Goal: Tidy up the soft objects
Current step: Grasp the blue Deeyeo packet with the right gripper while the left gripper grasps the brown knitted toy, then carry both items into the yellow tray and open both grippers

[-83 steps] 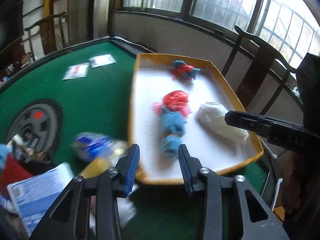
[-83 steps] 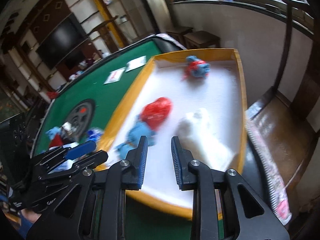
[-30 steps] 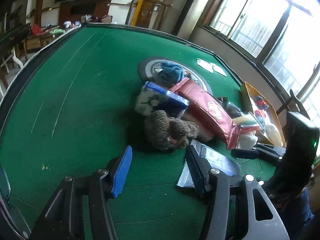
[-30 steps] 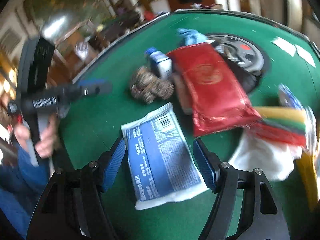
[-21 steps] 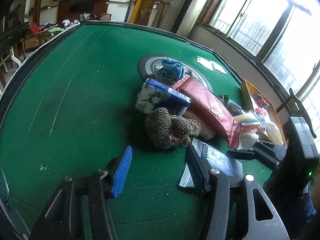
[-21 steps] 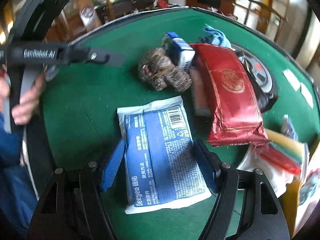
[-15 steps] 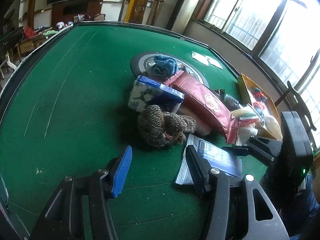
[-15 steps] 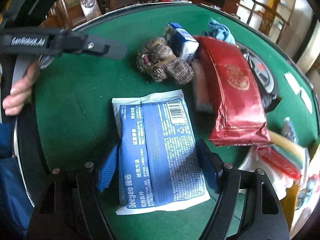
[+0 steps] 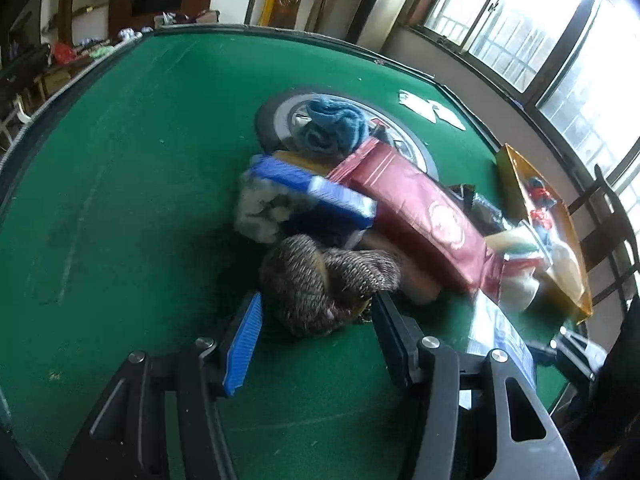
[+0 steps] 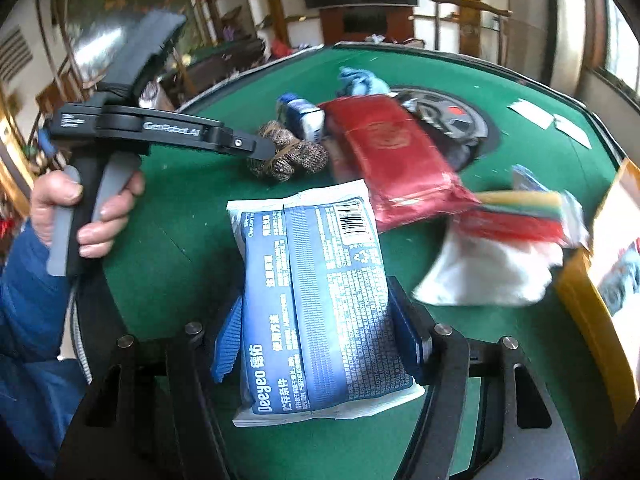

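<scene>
A brown knitted bundle (image 9: 324,280) lies on the green table, also in the right wrist view (image 10: 286,156). My left gripper (image 9: 316,332) is open, its jaws on either side of the bundle's near end. My right gripper (image 10: 316,340) is open around a blue wipes packet (image 10: 316,300), its pads close to the packet's sides. The left gripper's fingertips (image 10: 256,148) show touching the bundle. A blue towel (image 9: 330,128) sits on a round disc. The orange tray (image 9: 516,172) at the right holds several soft toys.
A red packet (image 9: 420,216), a blue-and-white box (image 9: 304,196), a pack of coloured sponges (image 10: 520,216) and a white cloth (image 10: 488,272) lie piled in the middle. White cards (image 9: 432,108) lie far back. Chairs stand beyond the table edge.
Both grippers left the tray and swung to the pile. My left gripper has closed in on the knitted bundle; my right gripper has moved down around the blue packet.
</scene>
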